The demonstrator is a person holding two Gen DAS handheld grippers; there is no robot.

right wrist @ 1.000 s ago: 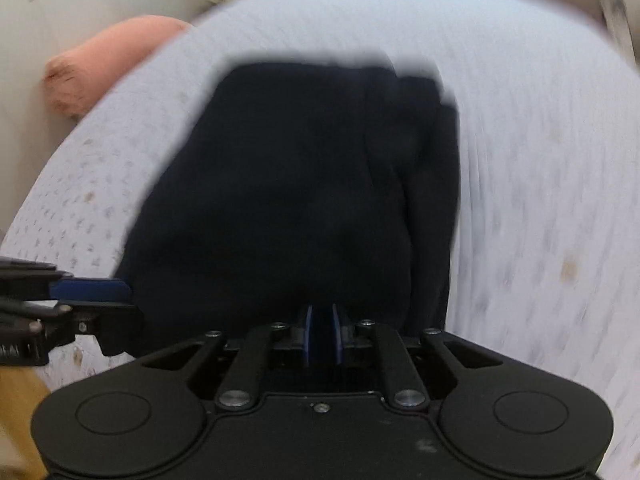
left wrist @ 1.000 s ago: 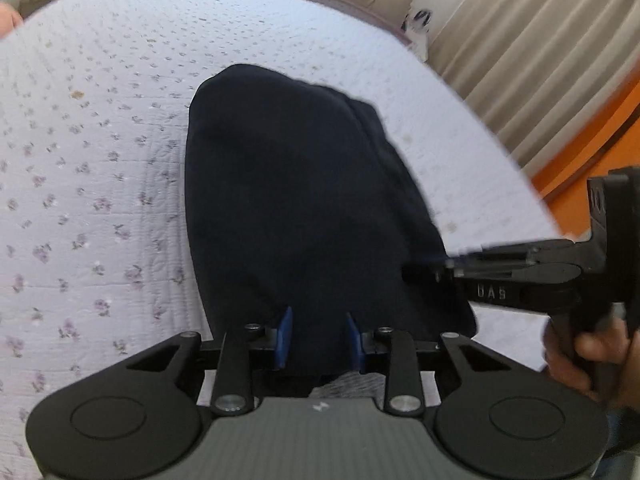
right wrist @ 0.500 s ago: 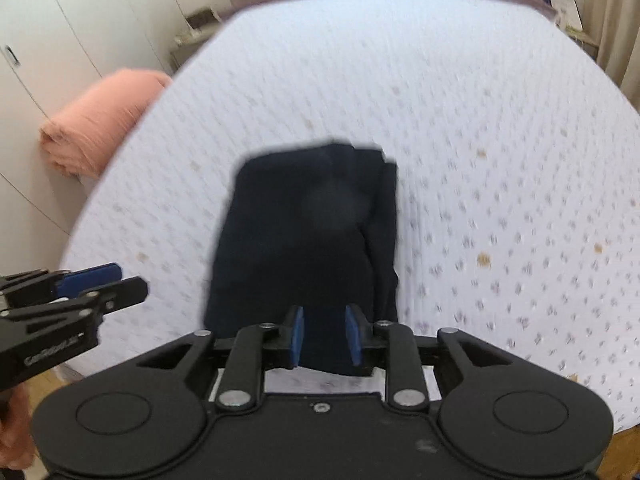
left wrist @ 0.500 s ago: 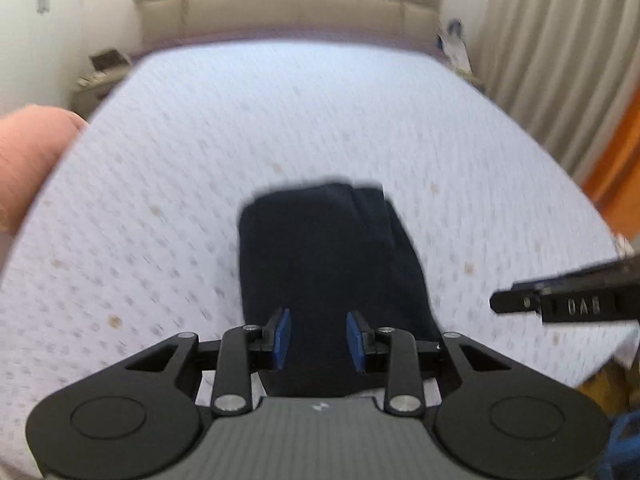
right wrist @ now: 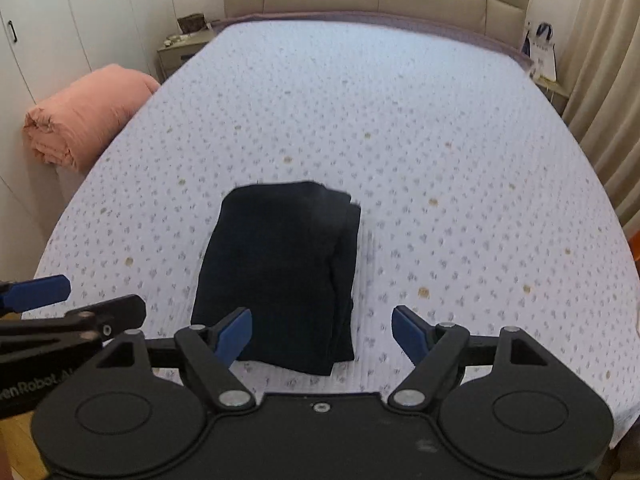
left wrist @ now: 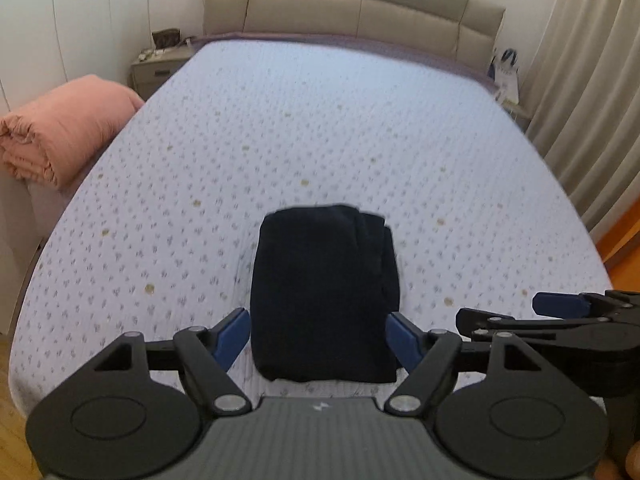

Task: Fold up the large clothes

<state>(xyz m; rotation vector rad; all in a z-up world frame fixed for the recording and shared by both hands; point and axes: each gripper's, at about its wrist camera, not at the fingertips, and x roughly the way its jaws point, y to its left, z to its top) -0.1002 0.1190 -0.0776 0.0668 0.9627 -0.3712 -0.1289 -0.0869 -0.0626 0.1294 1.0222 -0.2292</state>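
A dark navy garment [left wrist: 324,292] lies folded into a compact rectangle near the foot of the bed; it also shows in the right wrist view [right wrist: 280,272]. My left gripper [left wrist: 320,336] is open and empty, held back above the bed's near edge, with the garment beyond its blue fingertips [left wrist: 232,334]. My right gripper [right wrist: 322,334] is open and empty too, a little right of the garment. Each gripper shows in the other's view: the right gripper [left wrist: 560,316] and the left gripper [right wrist: 60,308].
The bed [left wrist: 360,120] has a white floral quilted cover and a beige padded headboard [left wrist: 352,12]. A rolled pink duvet [left wrist: 60,132] sits at the left side. A nightstand [left wrist: 160,64] and white wardrobes stand left, curtains [left wrist: 580,80] right.
Both grippers pulled back and up from the garment and opened wide; the right was shut a second ago. The folded garment stays on the bed.
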